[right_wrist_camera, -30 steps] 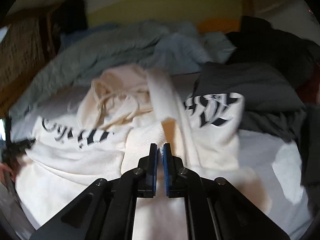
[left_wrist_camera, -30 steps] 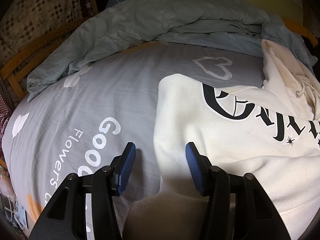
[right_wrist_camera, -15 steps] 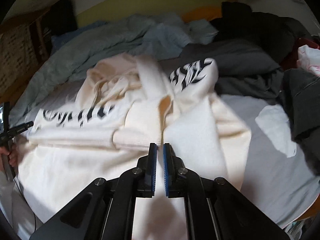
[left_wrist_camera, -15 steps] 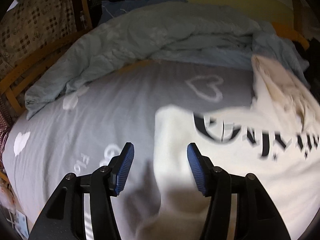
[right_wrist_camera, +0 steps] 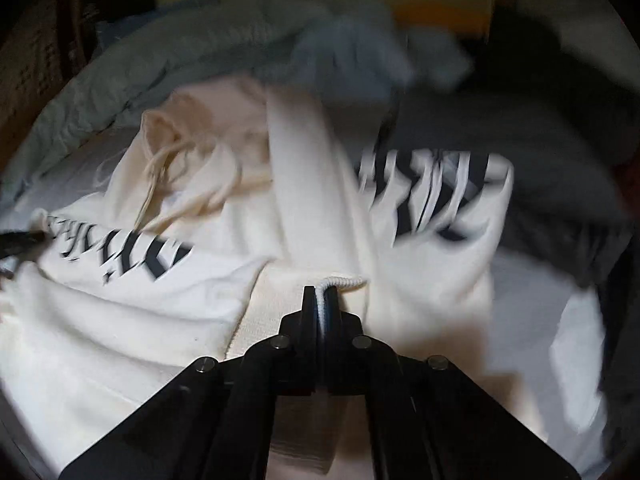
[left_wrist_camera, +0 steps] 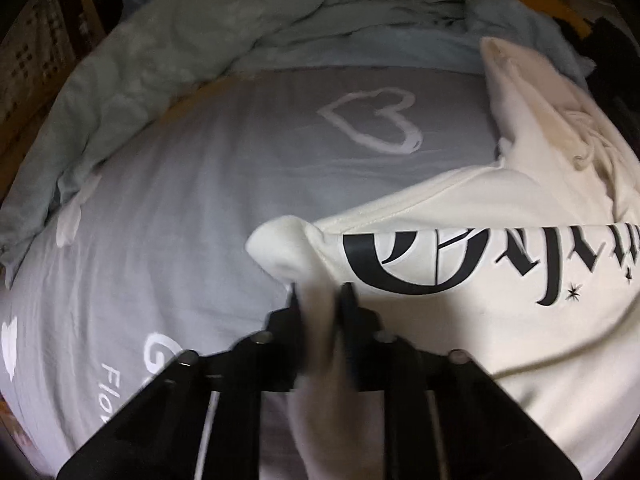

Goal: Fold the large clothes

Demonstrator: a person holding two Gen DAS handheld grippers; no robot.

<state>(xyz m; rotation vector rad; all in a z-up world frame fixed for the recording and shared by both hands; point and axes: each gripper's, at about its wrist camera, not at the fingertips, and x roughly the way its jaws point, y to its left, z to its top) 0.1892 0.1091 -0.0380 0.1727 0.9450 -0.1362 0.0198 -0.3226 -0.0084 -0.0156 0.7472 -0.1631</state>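
A cream hoodie (left_wrist_camera: 500, 240) with black gothic lettering lies spread on a grey bed sheet (left_wrist_camera: 200, 200). My left gripper (left_wrist_camera: 320, 292) is shut on a bunched fold at the hoodie's left edge, beside the first letter. In the right wrist view the hoodie (right_wrist_camera: 160, 320) fills the middle, with one sleeve laid across its chest. My right gripper (right_wrist_camera: 319, 294) is shut on the ribbed cuff (right_wrist_camera: 344, 282) of that sleeve. The left gripper (right_wrist_camera: 20, 240) shows at the far left edge. This view is blurred.
A rumpled pale blue duvet (left_wrist_camera: 240, 32) lies along the far side of the bed. Dark grey and black clothes (right_wrist_camera: 540, 140) are piled at the right. A wooden bed frame (left_wrist_camera: 24, 128) runs along the left.
My left gripper has closed from wide open onto the hoodie's left edge. My right gripper stays shut on the cuff and has moved over the hoodie.
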